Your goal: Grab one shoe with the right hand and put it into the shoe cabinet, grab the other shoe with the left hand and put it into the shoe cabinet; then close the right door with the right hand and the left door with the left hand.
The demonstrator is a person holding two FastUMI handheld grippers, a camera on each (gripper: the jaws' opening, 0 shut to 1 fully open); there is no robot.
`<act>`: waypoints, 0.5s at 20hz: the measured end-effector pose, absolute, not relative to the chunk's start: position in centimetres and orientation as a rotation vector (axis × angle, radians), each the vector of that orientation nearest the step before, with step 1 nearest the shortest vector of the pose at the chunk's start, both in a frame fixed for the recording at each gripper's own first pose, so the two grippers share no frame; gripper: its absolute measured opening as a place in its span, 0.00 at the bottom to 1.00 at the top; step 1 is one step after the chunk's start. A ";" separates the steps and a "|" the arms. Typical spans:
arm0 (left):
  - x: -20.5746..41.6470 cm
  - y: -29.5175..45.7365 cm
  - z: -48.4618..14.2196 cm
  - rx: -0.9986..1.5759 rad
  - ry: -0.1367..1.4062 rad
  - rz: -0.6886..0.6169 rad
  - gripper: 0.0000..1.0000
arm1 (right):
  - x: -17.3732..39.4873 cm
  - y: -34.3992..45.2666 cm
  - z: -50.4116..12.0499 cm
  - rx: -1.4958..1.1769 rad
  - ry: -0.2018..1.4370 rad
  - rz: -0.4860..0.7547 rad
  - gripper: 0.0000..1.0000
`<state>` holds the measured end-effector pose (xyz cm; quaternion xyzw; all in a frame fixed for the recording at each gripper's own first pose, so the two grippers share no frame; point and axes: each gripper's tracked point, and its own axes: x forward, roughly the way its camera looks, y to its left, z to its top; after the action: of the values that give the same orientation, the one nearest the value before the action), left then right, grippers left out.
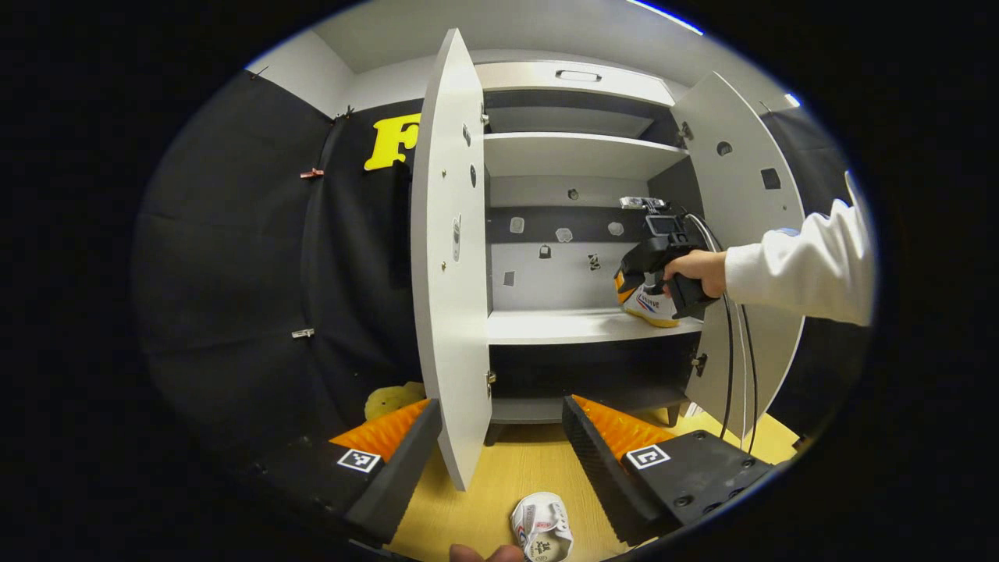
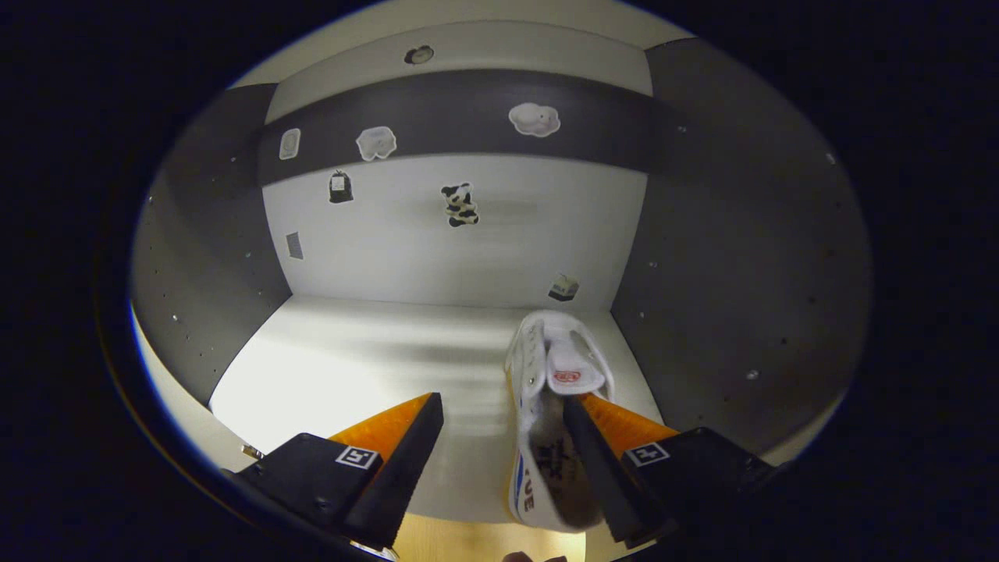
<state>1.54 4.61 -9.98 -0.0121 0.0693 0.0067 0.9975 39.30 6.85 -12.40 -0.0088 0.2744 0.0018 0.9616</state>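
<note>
The right gripper (image 2: 503, 437) stands open – its shoe (image 2: 546, 406) rests on the cabinet shelf (image 2: 351, 367); the left gripper (image 1: 499, 445), also open, waits above the second shoe (image 1: 541, 527).

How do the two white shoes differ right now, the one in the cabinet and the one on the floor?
The white sneaker on the cabinet's middle shelf sits inside the grey shoe cabinet, while the white sneaker on the yellow wooden floor lies outside, before the open doors. The shelf one has the right gripper open around it, one finger inside its opening; the floor one lies untouched below the open left gripper. Both appear to be white strapped sneakers, apparently a pair.
</note>
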 end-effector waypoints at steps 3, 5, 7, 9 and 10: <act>1.0 4.1 -10.0 -0.034 0.136 0.000 0.98 | 35.8 7.1 -9.8 0.041 0.462 0.022 0.98; 0.6 4.0 -10.0 -0.038 0.132 -0.004 0.98 | 33.1 7.1 -7.6 0.084 0.386 0.035 0.98; 0.1 4.1 -9.8 -0.039 0.123 -0.003 0.98 | 30.1 7.2 -5.8 0.099 0.316 0.057 0.98; -0.4 4.4 -9.9 -0.040 0.116 -0.002 0.98 | 26.8 7.6 -4.6 0.093 0.275 0.086 0.98; -0.7 4.5 -9.9 -0.042 0.112 0.000 0.98 | 24.9 7.6 -3.9 0.090 0.258 0.103 0.98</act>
<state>-0.68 4.51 -9.93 -0.0208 0.0561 -0.0001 0.9982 24.93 7.62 -3.95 0.0450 0.1283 0.0511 0.9894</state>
